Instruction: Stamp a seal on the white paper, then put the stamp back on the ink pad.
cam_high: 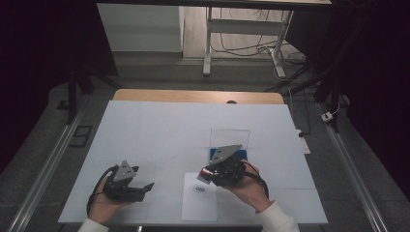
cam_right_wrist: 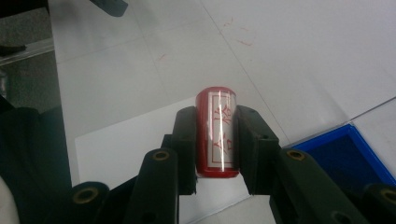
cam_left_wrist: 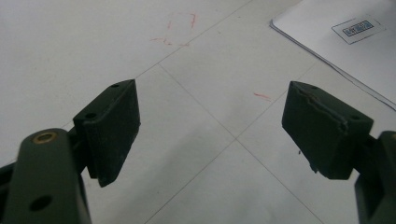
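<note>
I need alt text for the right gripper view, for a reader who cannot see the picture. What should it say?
The right tool is shut on a red cylinder with a white label bearing red characters, held above a white sheet of paper on a white table. The corner of a blue tray lies at the lower right.

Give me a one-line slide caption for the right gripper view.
Right gripper clamps a red cylinder with a white label above a white sheet, blue tray alongside.
</note>
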`<action>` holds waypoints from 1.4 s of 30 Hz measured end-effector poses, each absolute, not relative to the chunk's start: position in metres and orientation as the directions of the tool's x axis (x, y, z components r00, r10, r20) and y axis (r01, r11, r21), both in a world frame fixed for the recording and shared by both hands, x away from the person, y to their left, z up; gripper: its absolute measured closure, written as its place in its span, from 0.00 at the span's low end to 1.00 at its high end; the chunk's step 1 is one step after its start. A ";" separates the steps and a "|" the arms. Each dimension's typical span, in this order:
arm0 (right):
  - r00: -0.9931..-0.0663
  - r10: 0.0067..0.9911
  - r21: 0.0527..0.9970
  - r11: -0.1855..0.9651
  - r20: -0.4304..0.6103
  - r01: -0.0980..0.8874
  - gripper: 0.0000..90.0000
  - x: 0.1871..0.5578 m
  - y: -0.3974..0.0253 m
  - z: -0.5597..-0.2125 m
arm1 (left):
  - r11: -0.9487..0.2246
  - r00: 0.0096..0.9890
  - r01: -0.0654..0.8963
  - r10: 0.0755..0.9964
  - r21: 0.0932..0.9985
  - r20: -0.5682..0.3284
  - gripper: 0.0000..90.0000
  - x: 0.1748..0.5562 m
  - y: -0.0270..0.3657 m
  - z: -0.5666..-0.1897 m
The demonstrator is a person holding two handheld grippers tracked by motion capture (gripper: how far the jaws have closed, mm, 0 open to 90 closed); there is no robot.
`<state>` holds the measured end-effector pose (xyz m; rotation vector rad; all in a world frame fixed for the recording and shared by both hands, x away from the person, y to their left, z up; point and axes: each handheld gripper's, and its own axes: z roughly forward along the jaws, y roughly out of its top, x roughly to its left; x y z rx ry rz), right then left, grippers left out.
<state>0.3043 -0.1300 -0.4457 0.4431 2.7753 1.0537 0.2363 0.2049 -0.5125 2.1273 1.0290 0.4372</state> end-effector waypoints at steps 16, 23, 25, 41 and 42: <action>-0.913 0.405 0.689 0.676 -0.050 0.262 0.77 0.312 -0.146 -0.438 | -0.425 0.623 0.538 0.782 0.728 -0.003 0.21 0.236 0.205 -0.512; -0.890 0.453 0.708 0.643 -0.045 0.292 0.77 0.321 -0.160 -0.435 | -0.423 0.622 0.538 0.783 0.729 -0.004 0.21 0.235 0.205 -0.512; -0.883 0.467 0.709 0.639 -0.051 0.297 0.77 0.323 -0.164 -0.434 | -0.426 0.622 0.538 0.783 0.728 -0.002 0.21 0.235 0.205 -0.512; -0.824 0.563 0.735 0.583 -0.058 0.347 0.77 0.340 -0.190 -0.432 | -0.427 0.622 0.540 0.783 0.725 -0.003 0.21 0.236 0.205 -0.513; -0.821 0.568 0.733 0.583 -0.058 0.351 0.77 0.342 -0.191 -0.433 | -0.428 0.622 0.540 0.783 0.725 -0.002 0.21 0.236 0.205 -0.513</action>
